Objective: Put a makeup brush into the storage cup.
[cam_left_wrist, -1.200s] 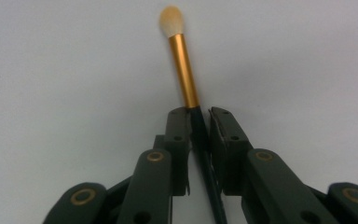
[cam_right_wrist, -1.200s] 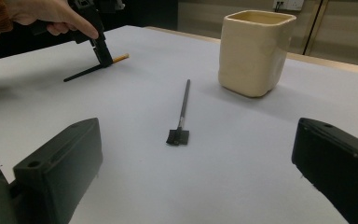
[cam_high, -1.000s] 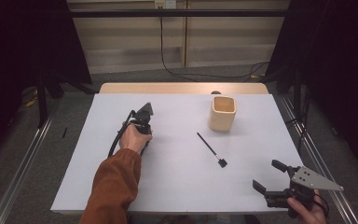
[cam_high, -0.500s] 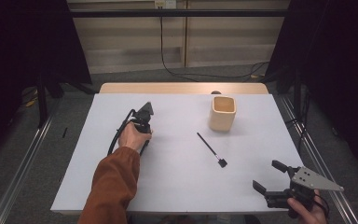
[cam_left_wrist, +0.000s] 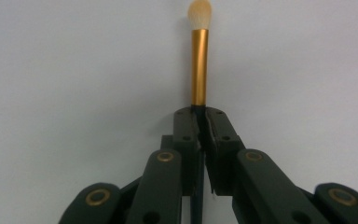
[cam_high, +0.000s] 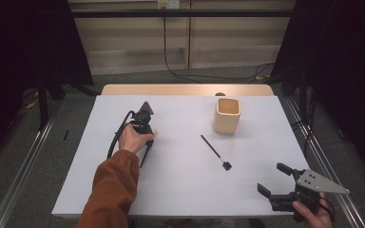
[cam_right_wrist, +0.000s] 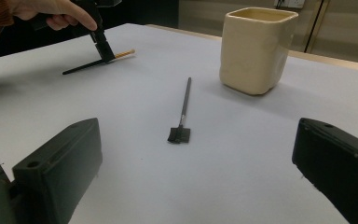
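Note:
A makeup brush (cam_left_wrist: pixel 199 70) with a gold ferrule and a pale tip lies on the white table, and my left gripper (cam_left_wrist: pixel 200 116) is shut on its dark handle. In the high view that left gripper (cam_high: pixel 150 137) stands left of centre, pointing down at the table, with a hand in an orange sleeve around it. A thin black brush (cam_high: pixel 215 152) with a small flat head lies loose in the middle. My right gripper (cam_high: pixel 272 178) hovers open at the near right corner with nothing between its fingers. From it I see the black brush (cam_right_wrist: pixel 182 109) ahead and the left gripper (cam_right_wrist: pixel 103 50) on its brush farther off.
A cream square cup (cam_high: pixel 227 115) stands upright toward the back right, also seen as the cup (cam_right_wrist: pixel 256 49) past the black brush. The white table (cam_high: pixel 180 194) ends in a wooden strip at the back. Metal rails run along both sides on the floor.

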The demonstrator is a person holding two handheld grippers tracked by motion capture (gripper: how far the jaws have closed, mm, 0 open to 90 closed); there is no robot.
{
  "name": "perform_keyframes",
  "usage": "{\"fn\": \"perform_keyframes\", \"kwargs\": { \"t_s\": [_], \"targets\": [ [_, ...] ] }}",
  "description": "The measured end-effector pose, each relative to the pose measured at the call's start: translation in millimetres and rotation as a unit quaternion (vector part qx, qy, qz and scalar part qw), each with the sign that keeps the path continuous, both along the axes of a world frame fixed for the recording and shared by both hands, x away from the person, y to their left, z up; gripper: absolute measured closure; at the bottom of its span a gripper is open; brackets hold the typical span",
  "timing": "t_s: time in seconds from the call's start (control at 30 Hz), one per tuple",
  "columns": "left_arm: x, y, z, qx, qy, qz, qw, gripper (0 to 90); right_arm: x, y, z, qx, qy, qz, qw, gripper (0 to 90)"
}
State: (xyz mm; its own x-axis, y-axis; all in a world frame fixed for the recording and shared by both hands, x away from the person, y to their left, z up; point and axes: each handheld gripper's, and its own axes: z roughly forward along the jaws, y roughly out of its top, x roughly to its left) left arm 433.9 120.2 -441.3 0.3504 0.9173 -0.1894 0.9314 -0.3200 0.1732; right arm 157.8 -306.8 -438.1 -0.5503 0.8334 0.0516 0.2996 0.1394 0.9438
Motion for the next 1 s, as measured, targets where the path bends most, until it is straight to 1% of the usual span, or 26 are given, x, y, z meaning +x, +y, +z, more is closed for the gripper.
{"fn": "perform_keyframes", "kwargs": {
  "t_s": [0.07,0.13,0.17,0.23,0.27,0.3,0.37,0.4,0.47,0.5,0.53,0.63,0.67,0.73,0.77,0.8,0.83,0.9,0.93,0.97,1.0],
  "targets": [
    [-0.5,-0.2,2.5,-0.007,-0.006,0.0,1.0,84.0,-0.1,0.0,0.0,0.001,0.0,0.001,1.0,0.8],
    [-1.3,1.7,6.4,-0.019,-0.018,0.001,0.9996,84.0,-0.3,0.1,0.0,0.0,0.0,0.002,1.0,0.6],
    [-1.3,1.7,6.4,-0.019,-0.018,0.001,0.9996,84.0,-0.3,0.1,0.0,0.0,0.0,0.002,1.0,0.6],
    [-2.3,2.9,9.4,-0.024,-0.025,-0.006,0.9994,84.0,-0.2,0.1,0.0,0.0,0.0,0.002,1.0,0.6],
    [-3.3,2.8,10.5,-0.028,-0.032,-0.004,0.9991,84.0,-0.1,0.0,-0.1,0.0,0.0,0.001,1.0,0.6],
    [-5.1,2.8,12.3,-0.024,-0.04,-0.007,0.9989,84.0,-0.1,0.1,-0.1,0.0,0.001,0.0,1.0,0.6],
    [-6.0,3.2,13.2,-0.024,-0.043,-0.011,0.9987,84.0,0.0,0.2,-0.1,0.0,0.001,0.0,1.0,0.6],
    [-7.1,3.3,14.2,-0.026,-0.046,-0.01,0.9985,84.0,0.0,0.4,-0.2,-0.002,0.0,0.0,1.0,0.6],
    [-8.8,4.0,16.2,-0.031,-0.058,-0.01,0.9978,84.0,-0.4,1.5,-0.2,-0.006,0.0,0.001,1.0,0.6],
    [-10.0,5.7,19.0,-0.042,-0.068,-0.012,0.9967,84.0,-0.5,2.3,-0.3,-0.009,-0.001,0.005,0.9999,0.5],
    [-10.0,5.7,19.0,-0.042,-0.068,-0.012,0.9967,84.0,-0.4,2.4,-0.3,-0.009,-0.001,0.005,0.9999,0.5],
    [-12.5,6.5,24.0,-0.064,-0.087,-0.029,0.9937,84.0,-0.3,2.1,-0.3,-0.008,0.0,0.004,1.0,0.6],
    [-13.5,6.4,25.9,-0.065,-0.096,-0.032,0.9927,84.0,-0.4,1.9,-0.2,-0.007,0.001,0.002,1.0,0.6],
    [-15.5,6.4,29.4,-0.08,-0.11,-0.041,0.9898,84.0,-0.1,1.8,-0.3,-0.007,0.001,0.002,1.0,0.6],
    [-16.4,6.4,31.3,-0.082,-0.117,-0.044,0.9888,84.0,0.0,1.8,-0.3,-0.007,0.001,0.002,1.0,0.6],
    [-17.3,6.5,32.6,-0.088,-0.125,-0.048,0.9871,84.0,-0.1,2.0,-0.3,-0.007,0.001,0.003,1.0,0.6],
    [-18.6,6.2,34.2,-0.093,-0.129,-0.05,0.9859,84.0,-0.3,2.0,-0.2,-0.007,0.0,0.002,1.0,0.4],
    [-20.5,6.1,36.8,-0.1,-0.144,-0.06,0.9826,84.0,0.0,1.7,-0.3,-0.007,0.001,0.001,1.0,0.2],
    [-23.1,5.7,39.6,-0.11,-0.154,-0.063,0.98,83.9,0.1,1.5,-0.4,-0.006,0.0,0.001,1.0,0.2],
    [-23.1,5.7,39.6,-0.11,-0.154,-0.063,0.98,83.9,0.1,1.5,-0.4,-0.006,0.0,0.001,1.0,0.2],
    [-25.3,5.8,41.4,-0.119,-0.169,-0.066,0.9761,83.9,0.0,1.5,-0.3,-0.006,0.0,0.001,1.0,0.1]
  ]
}}
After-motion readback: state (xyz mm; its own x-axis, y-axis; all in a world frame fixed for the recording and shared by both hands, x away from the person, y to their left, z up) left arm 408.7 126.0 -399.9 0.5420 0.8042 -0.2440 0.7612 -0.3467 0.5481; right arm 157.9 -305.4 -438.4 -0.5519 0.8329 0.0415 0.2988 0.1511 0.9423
